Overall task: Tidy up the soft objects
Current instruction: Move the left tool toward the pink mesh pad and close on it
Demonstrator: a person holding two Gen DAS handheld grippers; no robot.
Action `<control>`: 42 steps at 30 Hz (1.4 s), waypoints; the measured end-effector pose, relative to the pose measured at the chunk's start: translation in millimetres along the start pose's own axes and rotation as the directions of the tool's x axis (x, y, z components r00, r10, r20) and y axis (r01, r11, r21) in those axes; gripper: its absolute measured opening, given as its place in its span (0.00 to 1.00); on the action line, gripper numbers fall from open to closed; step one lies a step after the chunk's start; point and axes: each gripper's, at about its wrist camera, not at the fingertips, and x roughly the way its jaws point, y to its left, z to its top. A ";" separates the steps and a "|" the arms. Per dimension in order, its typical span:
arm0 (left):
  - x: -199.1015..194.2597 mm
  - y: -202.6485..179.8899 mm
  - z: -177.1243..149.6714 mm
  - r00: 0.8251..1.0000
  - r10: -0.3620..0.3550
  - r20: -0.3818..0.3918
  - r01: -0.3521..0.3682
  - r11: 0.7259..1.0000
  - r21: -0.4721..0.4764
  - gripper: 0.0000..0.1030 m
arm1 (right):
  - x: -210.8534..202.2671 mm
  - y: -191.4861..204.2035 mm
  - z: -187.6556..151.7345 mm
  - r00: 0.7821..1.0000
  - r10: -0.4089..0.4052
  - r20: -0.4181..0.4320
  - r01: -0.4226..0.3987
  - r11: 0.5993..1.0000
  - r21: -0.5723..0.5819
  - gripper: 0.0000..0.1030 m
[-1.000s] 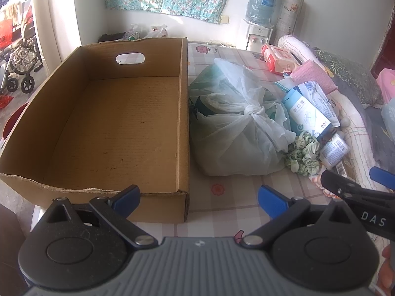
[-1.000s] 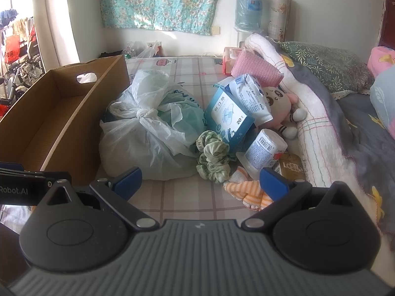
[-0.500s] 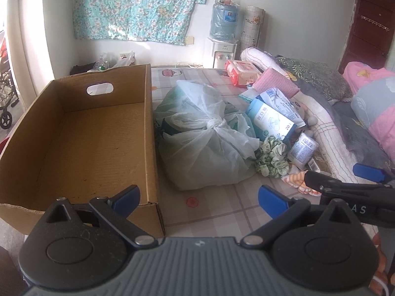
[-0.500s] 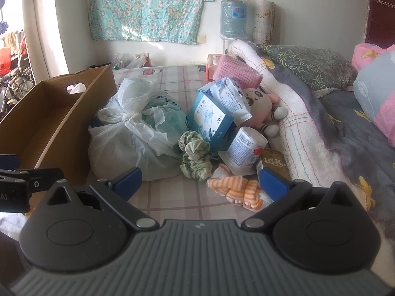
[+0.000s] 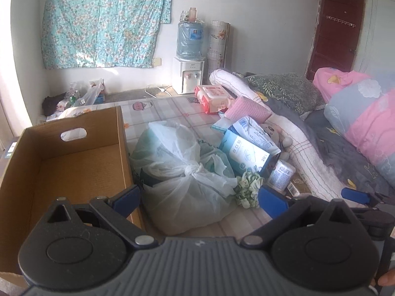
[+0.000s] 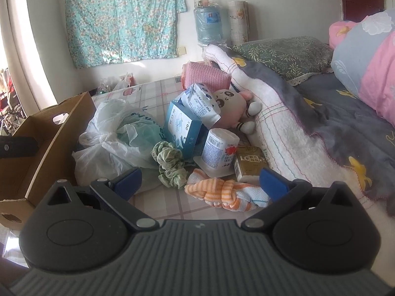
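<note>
Left claw (image 5: 198,197) hangs with its blue-tipped fingers spread wide and nothing between them, above the near edge of the bed's checked sheet (image 5: 158,116). In this left wrist view the empty cardboard box (image 5: 74,172) stands at the left, its right wall just beside the knotted plastic bag (image 5: 185,180), so little bare sheet shows between them. Right of the bag lies the green scrunchie (image 5: 246,187), touching a blue carton (image 5: 243,153) printed with "20". Open sheet lies beyond the bag, up to a red pack of wipes (image 5: 214,96). The other tool's blue tip (image 5: 355,196) shows at the right edge. Right claw (image 6: 200,182), in the right wrist view, is likewise spread and empty, low over the sheet with an orange striped cloth (image 6: 222,192) lying between its fingertips. Behind it the scrunchie (image 6: 170,162) rests against the bag (image 6: 118,143) and the carton (image 6: 182,128). A white tub (image 6: 219,150) with small unreadable print stands beside a gold box (image 6: 249,162) marked "LO". A plush toy (image 6: 229,106) leans on the rolled blanket (image 6: 284,123), which walls the right side; the box (image 6: 49,148) bounds the left.
</note>
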 end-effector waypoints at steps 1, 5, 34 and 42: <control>-1.0 -0.1 7.9 1.000 -0.003 0.015 0.002 1.000 0.014 0.99 | 1.0 -1.6 0.5 1.000 0.010 0.009 -0.010 1.000 0.011 0.99; 5.4 -1.4 34.9 0.999 -0.020 0.048 0.018 0.999 0.032 0.99 | 3.9 -5.6 4.4 0.999 0.033 0.042 -0.035 0.999 0.031 0.99; 150.7 -30.7 180.8 0.973 -0.224 -0.052 0.221 0.974 -0.059 0.87 | 64.5 -29.5 104.6 0.990 0.054 0.131 -0.047 0.997 -0.055 0.99; 220.7 -26.9 199.1 0.934 -0.313 -0.173 0.276 0.938 -0.210 0.60 | 122.3 -33.7 160.5 0.986 0.083 0.143 -0.055 0.981 -0.188 0.98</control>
